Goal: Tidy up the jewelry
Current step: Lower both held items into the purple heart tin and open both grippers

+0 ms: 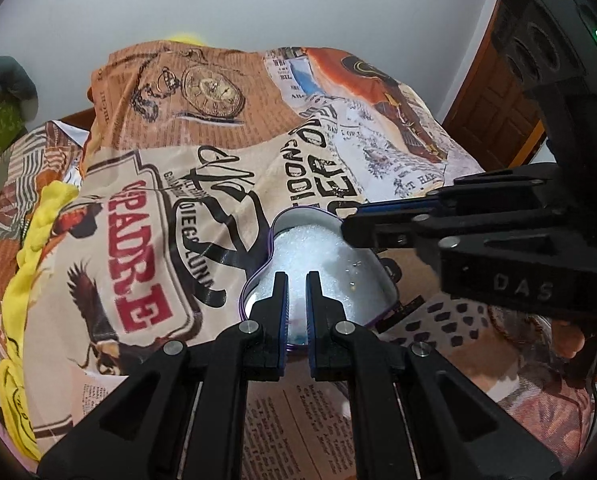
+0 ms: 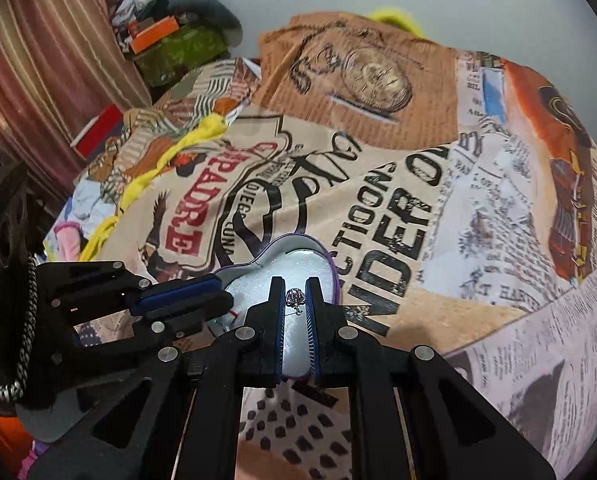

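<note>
A purple heart-shaped tin [image 1: 372,256] with white glittery padding lies open on the printed bedsheet; it also shows in the right wrist view [image 2: 330,268]. My left gripper [image 1: 296,280] is nearly closed, its jaws astride the tin's near rim [image 1: 294,346]. My right gripper [image 2: 296,285] is shut on a small silver ring [image 2: 295,297] and holds it just above the padding. In the left wrist view the right gripper [image 1: 348,232] reaches in over the tin's far right edge. A tiny gold piece [image 1: 353,285] lies on the padding.
The bed is covered by a newspaper-print sheet [image 1: 202,168] with a yellow cloth [image 1: 38,220] at its left. A red box [image 2: 98,130] and clutter [image 2: 166,36] sit at the back left by a curtain. A wooden door [image 1: 494,100] stands at the right.
</note>
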The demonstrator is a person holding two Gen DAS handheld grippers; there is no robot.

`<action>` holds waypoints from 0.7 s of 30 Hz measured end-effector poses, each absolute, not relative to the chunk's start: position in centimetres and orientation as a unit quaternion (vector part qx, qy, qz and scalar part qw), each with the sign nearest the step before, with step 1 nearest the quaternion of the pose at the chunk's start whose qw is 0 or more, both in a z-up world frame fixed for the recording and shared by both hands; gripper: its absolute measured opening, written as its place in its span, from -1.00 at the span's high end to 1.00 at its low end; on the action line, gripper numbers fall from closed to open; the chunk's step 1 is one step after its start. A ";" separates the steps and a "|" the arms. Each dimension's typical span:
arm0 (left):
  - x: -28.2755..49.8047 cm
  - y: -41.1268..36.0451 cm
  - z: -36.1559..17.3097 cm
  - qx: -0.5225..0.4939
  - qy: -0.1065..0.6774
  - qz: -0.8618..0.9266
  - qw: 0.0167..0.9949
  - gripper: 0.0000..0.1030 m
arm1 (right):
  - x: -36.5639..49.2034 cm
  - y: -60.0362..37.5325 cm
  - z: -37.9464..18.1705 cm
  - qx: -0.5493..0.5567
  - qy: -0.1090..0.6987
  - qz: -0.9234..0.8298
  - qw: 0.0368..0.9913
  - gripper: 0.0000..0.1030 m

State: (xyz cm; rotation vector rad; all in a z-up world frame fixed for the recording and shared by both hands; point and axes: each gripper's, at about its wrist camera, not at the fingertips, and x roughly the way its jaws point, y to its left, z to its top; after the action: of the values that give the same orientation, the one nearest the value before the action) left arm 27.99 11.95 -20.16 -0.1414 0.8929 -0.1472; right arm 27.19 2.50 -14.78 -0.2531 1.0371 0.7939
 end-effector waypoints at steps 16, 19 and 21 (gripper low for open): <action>26.6 13.1 -19.1 -0.065 0.425 -0.058 0.901 0.83 | 28.1 4.2 -16.6 -0.140 0.533 0.363 0.751 0.76; 26.2 13.3 -18.6 -0.066 0.424 -0.052 0.902 0.81 | 27.9 3.9 -16.0 -0.136 0.537 0.359 0.751 0.46; 25.9 13.3 -18.0 -0.066 0.422 -0.050 0.903 0.81 | 27.7 3.6 -15.5 -0.131 0.534 0.358 0.755 0.29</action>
State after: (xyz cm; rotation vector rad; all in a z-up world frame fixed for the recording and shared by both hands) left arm 25.86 13.32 -18.03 -0.1360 0.8715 -0.1025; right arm 27.70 3.62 -15.47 -0.2858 1.1640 0.7804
